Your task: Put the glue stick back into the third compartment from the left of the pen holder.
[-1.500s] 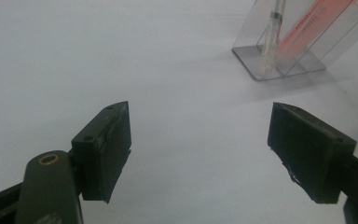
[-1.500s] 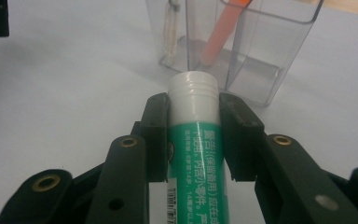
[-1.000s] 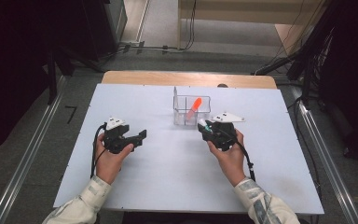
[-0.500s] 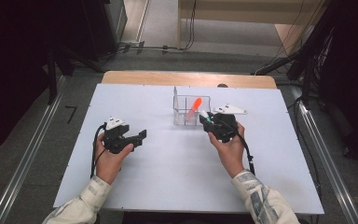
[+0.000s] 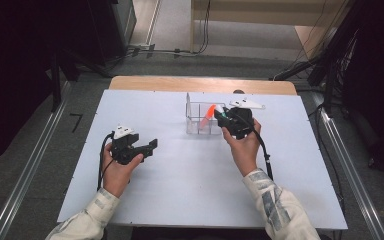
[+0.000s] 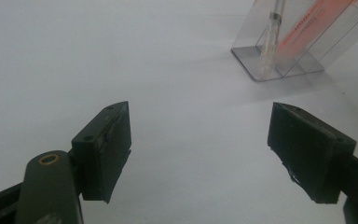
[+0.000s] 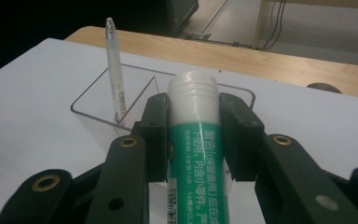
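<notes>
The right tongs clench a green tube upright beside the clear holder, likely to drop it in; the left tongs rest released on the bench.

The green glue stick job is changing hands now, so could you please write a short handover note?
Right gripper: shut on the green glue stick, held beside the clear organizer.
Left gripper: open, holding nothing, over the bare white table.
Done: an orange marker and a clear pen stand in the organizer.
Left: probably dropping the glue stick into the organizer.
</notes>
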`<state>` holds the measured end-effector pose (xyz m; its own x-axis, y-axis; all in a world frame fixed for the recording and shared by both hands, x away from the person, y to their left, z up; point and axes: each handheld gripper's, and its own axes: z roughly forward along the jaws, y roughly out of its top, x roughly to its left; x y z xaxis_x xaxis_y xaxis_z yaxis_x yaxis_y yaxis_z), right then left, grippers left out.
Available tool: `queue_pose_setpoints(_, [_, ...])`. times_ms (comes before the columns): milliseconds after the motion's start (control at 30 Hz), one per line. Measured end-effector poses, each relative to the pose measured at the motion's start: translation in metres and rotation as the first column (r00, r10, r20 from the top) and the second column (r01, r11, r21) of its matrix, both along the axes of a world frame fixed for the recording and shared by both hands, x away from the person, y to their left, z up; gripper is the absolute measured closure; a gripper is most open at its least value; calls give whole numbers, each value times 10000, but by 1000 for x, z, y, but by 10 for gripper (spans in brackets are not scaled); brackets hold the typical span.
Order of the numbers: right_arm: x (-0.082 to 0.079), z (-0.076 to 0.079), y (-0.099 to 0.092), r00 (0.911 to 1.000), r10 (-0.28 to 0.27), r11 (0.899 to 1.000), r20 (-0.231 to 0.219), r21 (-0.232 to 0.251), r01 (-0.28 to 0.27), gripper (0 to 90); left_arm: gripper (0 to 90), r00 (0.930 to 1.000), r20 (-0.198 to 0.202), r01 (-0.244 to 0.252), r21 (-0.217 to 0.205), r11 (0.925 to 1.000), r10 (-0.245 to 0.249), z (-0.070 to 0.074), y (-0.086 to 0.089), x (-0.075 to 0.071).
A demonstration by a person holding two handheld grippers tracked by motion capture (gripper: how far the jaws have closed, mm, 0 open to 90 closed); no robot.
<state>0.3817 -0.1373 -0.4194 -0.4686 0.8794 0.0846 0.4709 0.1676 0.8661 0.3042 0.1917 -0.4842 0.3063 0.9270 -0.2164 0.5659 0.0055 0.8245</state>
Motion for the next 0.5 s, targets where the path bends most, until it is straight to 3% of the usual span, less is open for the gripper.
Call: queue_pose_setpoints(500, [20,3,3,9988,-498,9988,45,25,498,630,222,10000,6,30,-29,10000,-30,0,-1,0])
